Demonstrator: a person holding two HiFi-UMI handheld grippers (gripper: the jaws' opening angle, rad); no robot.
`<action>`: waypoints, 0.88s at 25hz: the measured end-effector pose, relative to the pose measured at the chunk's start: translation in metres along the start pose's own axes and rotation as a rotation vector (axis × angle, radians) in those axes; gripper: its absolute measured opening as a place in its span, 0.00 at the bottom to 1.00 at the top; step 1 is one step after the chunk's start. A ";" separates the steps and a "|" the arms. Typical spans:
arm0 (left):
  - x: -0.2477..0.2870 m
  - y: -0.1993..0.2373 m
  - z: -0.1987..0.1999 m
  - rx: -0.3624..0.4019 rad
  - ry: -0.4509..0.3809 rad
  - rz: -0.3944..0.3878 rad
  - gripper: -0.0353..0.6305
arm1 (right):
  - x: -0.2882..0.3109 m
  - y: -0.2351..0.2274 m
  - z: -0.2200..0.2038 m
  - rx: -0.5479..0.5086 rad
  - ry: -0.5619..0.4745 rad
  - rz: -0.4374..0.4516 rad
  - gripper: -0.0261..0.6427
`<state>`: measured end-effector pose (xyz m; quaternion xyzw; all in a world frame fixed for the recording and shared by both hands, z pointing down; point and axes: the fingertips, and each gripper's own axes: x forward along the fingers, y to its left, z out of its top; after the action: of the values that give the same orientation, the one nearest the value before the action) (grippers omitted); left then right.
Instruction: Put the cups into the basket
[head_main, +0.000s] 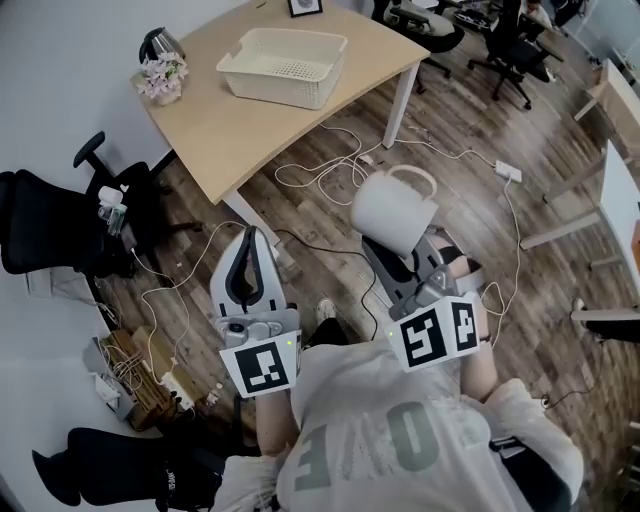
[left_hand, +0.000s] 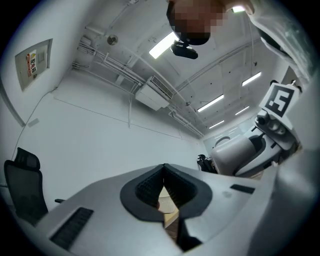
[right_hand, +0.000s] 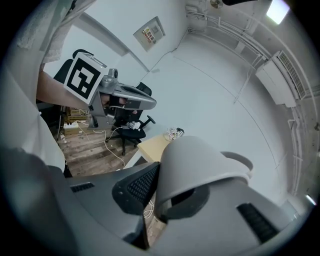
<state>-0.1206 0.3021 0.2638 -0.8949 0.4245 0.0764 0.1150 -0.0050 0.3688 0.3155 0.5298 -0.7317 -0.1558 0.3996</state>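
Our right gripper (head_main: 400, 255), low and right of centre in the head view, is clamped on the white cup (head_main: 393, 208). In its own view one ribbed pad lies against the outside of the cup's wall and the other jaw reaches into the mouth. The jaws stand only a little apart, with the wall pinched between them. The cup's mouth faces the gripper and its handle loops out on the upper side. It is held in the air above the wooden floor (head_main: 560, 170), well apart from the counter (head_main: 240, 135). Our left gripper (head_main: 251, 245), just left of centre and beside the right one, holds nothing. In its own view the tips of its pads meet, leaving a narrow slit lower down through which we glimpse a sliver of pale wood. The floor fills most of the head view from the middle to the right edge, and white cables (head_main: 330, 165) loop across it below the counter. The pale wooden counter takes up the upper left of the frame on white legs. A black office chair (head_main: 50, 225) stands at the left edge. The cream basket (head_main: 270, 88) sits on the counter towards its upper right end, its slotted bottom showing. At the counter's left corner is a small pot of flowers (head_main: 162, 78), with a dark kettle (head_main: 160, 42) just above it in the frame.
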 end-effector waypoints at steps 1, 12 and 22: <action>0.011 0.011 -0.003 0.000 0.002 -0.006 0.07 | 0.014 -0.008 0.008 -0.001 0.002 -0.008 0.09; 0.093 0.086 -0.036 -0.032 0.006 -0.096 0.07 | 0.119 -0.034 0.025 0.025 0.104 -0.018 0.09; 0.150 0.090 -0.059 0.023 0.039 -0.128 0.07 | 0.177 -0.064 0.016 0.032 0.090 0.005 0.09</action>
<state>-0.0936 0.1195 0.2725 -0.9200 0.3695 0.0465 0.1217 0.0041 0.1810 0.3380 0.5407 -0.7168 -0.1187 0.4241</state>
